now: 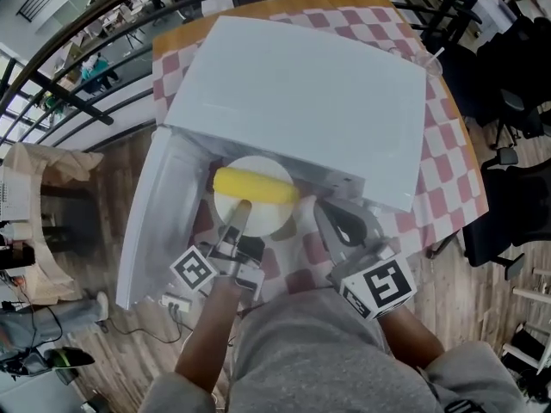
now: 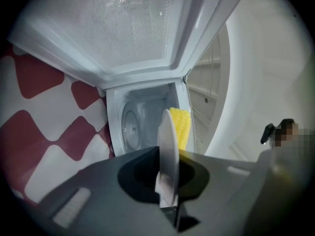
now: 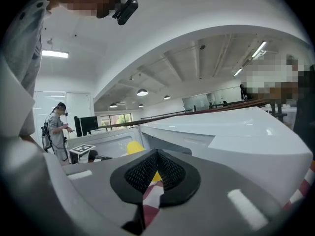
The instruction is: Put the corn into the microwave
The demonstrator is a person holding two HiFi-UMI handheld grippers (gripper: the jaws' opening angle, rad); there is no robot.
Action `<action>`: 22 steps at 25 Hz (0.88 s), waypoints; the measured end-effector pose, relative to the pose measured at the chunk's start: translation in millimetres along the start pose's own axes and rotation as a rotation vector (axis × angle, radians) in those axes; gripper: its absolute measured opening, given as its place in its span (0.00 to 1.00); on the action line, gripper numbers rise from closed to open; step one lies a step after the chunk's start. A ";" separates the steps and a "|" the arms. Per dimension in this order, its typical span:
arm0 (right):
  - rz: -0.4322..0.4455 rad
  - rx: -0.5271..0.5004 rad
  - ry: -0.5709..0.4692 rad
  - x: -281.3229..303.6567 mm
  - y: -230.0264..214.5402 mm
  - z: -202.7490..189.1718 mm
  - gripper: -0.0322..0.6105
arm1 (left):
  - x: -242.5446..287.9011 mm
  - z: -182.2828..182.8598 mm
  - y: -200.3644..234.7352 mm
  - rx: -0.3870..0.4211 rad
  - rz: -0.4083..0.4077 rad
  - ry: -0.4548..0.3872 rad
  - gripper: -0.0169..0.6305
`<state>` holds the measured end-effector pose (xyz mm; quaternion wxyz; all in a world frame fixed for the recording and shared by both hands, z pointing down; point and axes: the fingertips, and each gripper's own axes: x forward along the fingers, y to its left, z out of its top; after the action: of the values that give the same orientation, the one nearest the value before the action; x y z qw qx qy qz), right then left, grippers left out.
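The left gripper (image 1: pixel 241 206) is clamped shut on the near rim of a white plate (image 1: pixel 269 218). In the left gripper view the gripper (image 2: pixel 167 183) pinches the plate (image 2: pixel 169 141) edge-on between its jaws. The corn (image 1: pixel 255 186), a yellow cob, lies crosswise on the plate's upper face, just past the jaw tips. From this gripper's own camera the corn (image 2: pixel 181 127) shows on one side of the plate's edge.

Plate and corn sit at the mouth of the white microwave (image 1: pixel 301 93), right under the front edge of its top. How far in they reach cannot be told. The open cavity (image 2: pixel 133 124) with its round turntable lies straight ahead of the jaws. The door (image 1: pixel 151 222) stands swung wide to the left, its meshed window (image 2: pixel 133 23) close by the left gripper.

The right gripper (image 1: pixel 340 222) is to the right of the plate, in front of the microwave's lower right corner. Its jaws (image 3: pixel 156 154) meet at the tips with nothing held. Only a sliver of the corn (image 3: pixel 134 147) and checked cloth shows past them.

The microwave stands on a red-and-white checked cloth (image 1: pixel 439 153) that covers the bench (image 1: pixel 185 26). Wooden floor lies around it.
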<state>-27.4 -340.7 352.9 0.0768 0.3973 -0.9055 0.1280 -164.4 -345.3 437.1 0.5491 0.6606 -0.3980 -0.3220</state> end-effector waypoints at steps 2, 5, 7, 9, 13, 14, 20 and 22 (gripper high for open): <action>0.003 0.009 0.006 4.0 1.7 -3.4 0.05 | 8.8 3.1 12.3 0.002 0.008 0.007 0.05; 0.006 0.013 0.018 11.2 4.1 -7.0 0.05 | 24.6 9.5 32.0 -0.002 0.026 0.004 0.05; 0.009 0.017 0.021 14.9 5.3 -8.4 0.05 | 32.7 12.6 45.1 -0.010 0.035 -0.001 0.05; 0.011 0.013 0.022 19.2 4.8 -8.2 0.05 | 41.1 15.6 57.8 -0.015 0.049 -0.004 0.05; 0.018 0.015 0.029 23.9 6.6 -10.5 0.05 | 50.3 16.1 79.4 -0.028 0.091 0.003 0.05; 0.020 0.015 0.031 24.6 7.3 -11.1 0.05 | 51.4 16.5 83.6 -0.027 0.101 0.005 0.05; 0.027 0.013 0.046 27.0 8.9 -17.1 0.05 | 56.5 17.4 96.1 -0.059 0.113 0.000 0.05; 0.029 0.014 0.049 27.6 9.9 -19.6 0.05 | 59.0 18.6 98.7 -0.071 0.109 -0.005 0.05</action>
<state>-52.4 -347.8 376.5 0.0941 0.3814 -0.9081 0.1453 -169.4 -413.9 531.1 0.5880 0.6173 -0.4229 -0.3072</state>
